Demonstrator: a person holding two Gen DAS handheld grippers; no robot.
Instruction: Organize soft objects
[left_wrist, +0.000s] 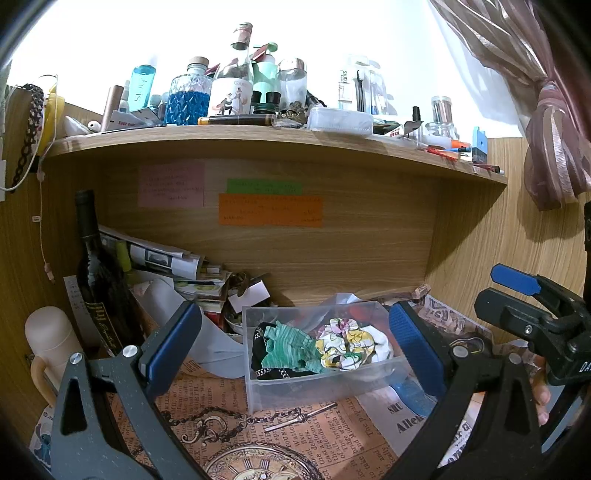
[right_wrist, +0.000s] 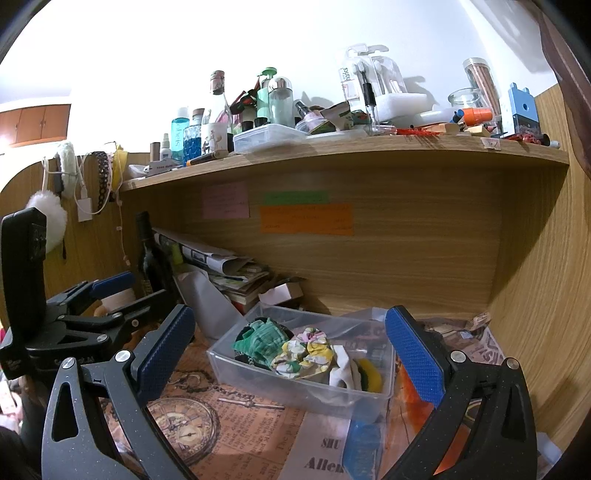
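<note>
Both claws stand wide apart, with nothing between their blue pads. The left claw (left_wrist: 295, 343) hangs just in front of a clear plastic bin (left_wrist: 314, 391), framing it from either side without touching it. The right claw (right_wrist: 290, 354) hovers the same way before the bin (right_wrist: 295, 387), slightly to its right, and shows in the left view as a black frame with a blue-tipped finger (left_wrist: 515, 278).

Inside the bin lie the soft things, bunched together: a green pleated scrunchie (left_wrist: 291, 345) toward the left end, a floral scrunchie (left_wrist: 351, 345) touching it on the right, and a black fabric piece with a chain (left_wrist: 273, 371) under them. The right view also shows a yellow-and-black scrunchie (right_wrist: 367, 373) at the bin's right end.

The bin rests on a worktop covered by vintage newspaper-print paper (left_wrist: 295, 439) with a pocket-watch picture. Left of it stand a dark wine bottle (left_wrist: 92, 273) and a stack of papers and booklets (left_wrist: 177, 266). Above, a wooden shelf (left_wrist: 258, 138) is crowded with bottles, and sticky notes (left_wrist: 269, 210) sit on the back panel.
</note>
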